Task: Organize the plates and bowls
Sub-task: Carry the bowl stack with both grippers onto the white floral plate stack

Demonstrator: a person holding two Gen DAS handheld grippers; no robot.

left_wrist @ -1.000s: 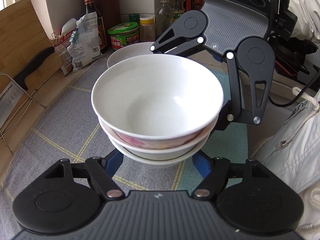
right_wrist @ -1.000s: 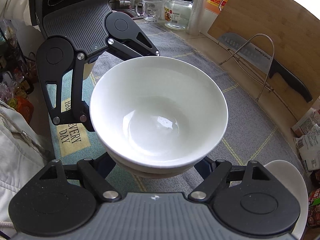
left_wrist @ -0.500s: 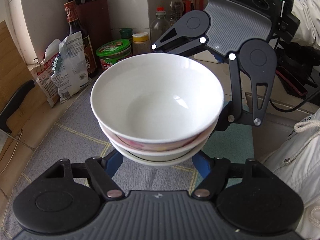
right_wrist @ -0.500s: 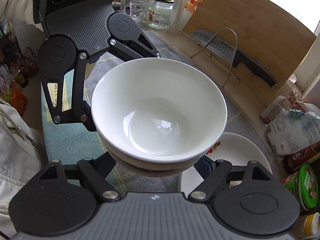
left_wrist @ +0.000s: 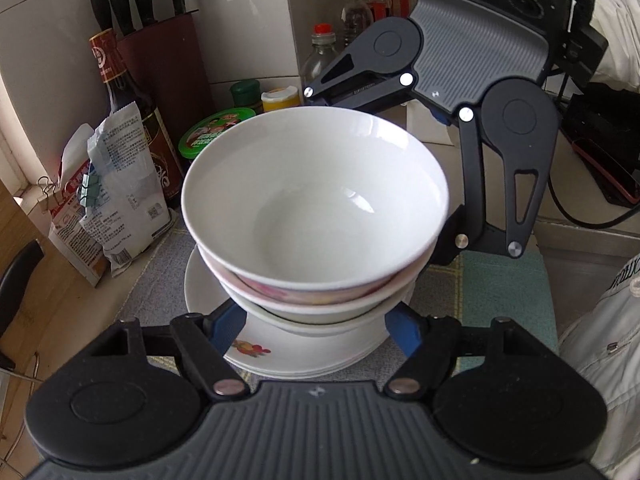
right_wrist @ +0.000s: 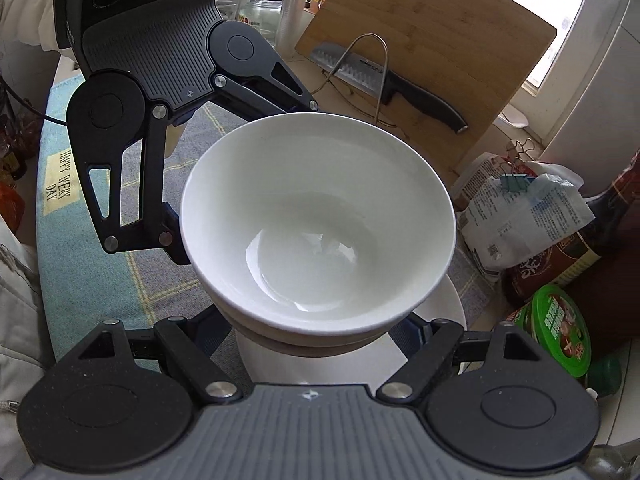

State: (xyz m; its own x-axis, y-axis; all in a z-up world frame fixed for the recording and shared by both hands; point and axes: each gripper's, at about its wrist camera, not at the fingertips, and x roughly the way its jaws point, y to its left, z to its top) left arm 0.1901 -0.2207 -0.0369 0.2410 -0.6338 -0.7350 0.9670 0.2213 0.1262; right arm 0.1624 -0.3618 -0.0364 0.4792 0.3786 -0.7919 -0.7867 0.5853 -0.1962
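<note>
A stack of three nested bowls (left_wrist: 316, 200), white on top with a pink-patterned one under it, hangs in the air between both grippers. My left gripper (left_wrist: 314, 322) is shut on the stack's lower part, its blue fingers (left_wrist: 228, 320) pressing from both sides. From the opposite side my right gripper (right_wrist: 312, 332) is shut on the same bowls (right_wrist: 316, 216). Directly below them lies a pile of white plates (left_wrist: 288, 352) with a red flower print, also showing as the plates' white rim (right_wrist: 448, 304) in the right wrist view. The bowls hide the fingertips.
Behind the plates stand a soy sauce bottle (left_wrist: 124, 112), clipped food bags (left_wrist: 108, 208), a green-lidded jar (left_wrist: 216, 132) and a knife block (left_wrist: 160, 52). A cutting board (right_wrist: 432, 52) with a knife (right_wrist: 392, 80) leans at the back. A grey checked mat (right_wrist: 120, 280) covers the counter. A person's white jacket (left_wrist: 600, 340) is close.
Both grippers have carried the bowl stack across the counter toward the bottles and bags. The plate pile, earlier off to the side, now lies right under the bowls.
</note>
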